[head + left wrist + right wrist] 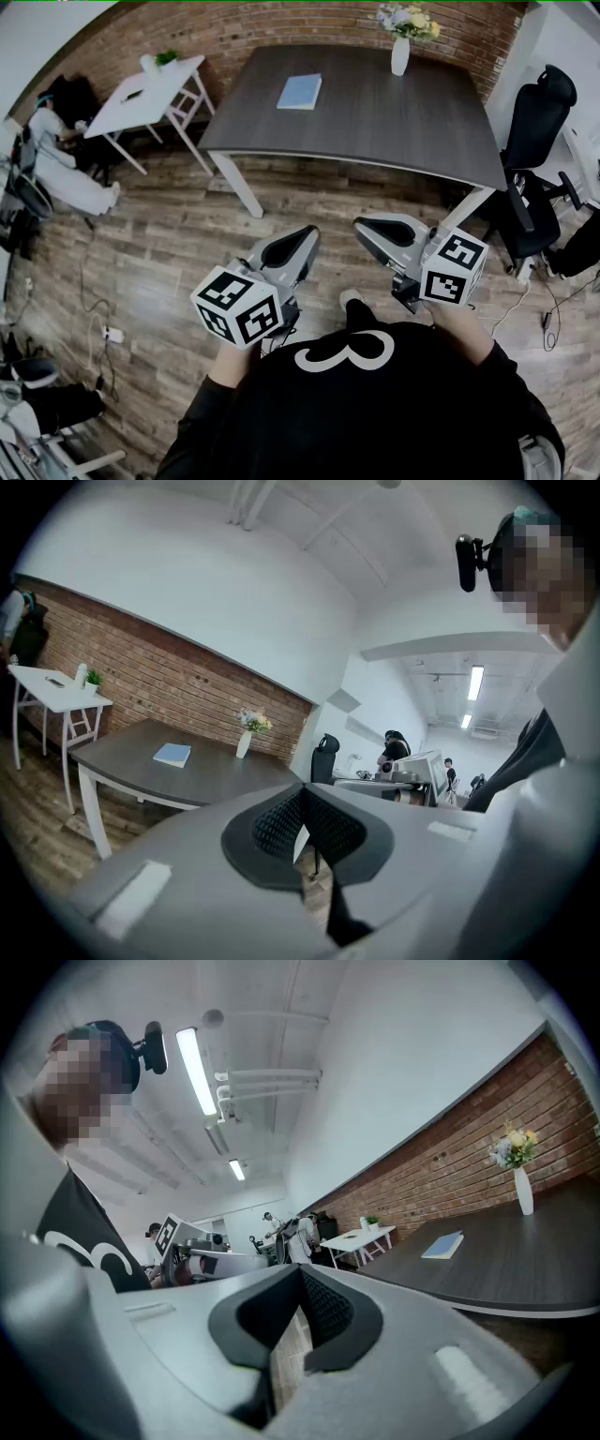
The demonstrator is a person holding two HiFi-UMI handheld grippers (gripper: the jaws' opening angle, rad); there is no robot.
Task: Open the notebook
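Lying flat on table (375,117), blue notebook (300,92), seemingly closed

light: bright, ceiling strips (195,1071) | edges: fisheye-bent, dark corners | foreground: soft

brick wall (281,33), wood floor (159,244), dark table (394,117)

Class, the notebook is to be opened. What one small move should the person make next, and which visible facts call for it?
Probably a step forward to the dark table: the blue notebook lies closed on it, well beyond both the left gripper and the right gripper, which are held near the body, fingers together and empty.
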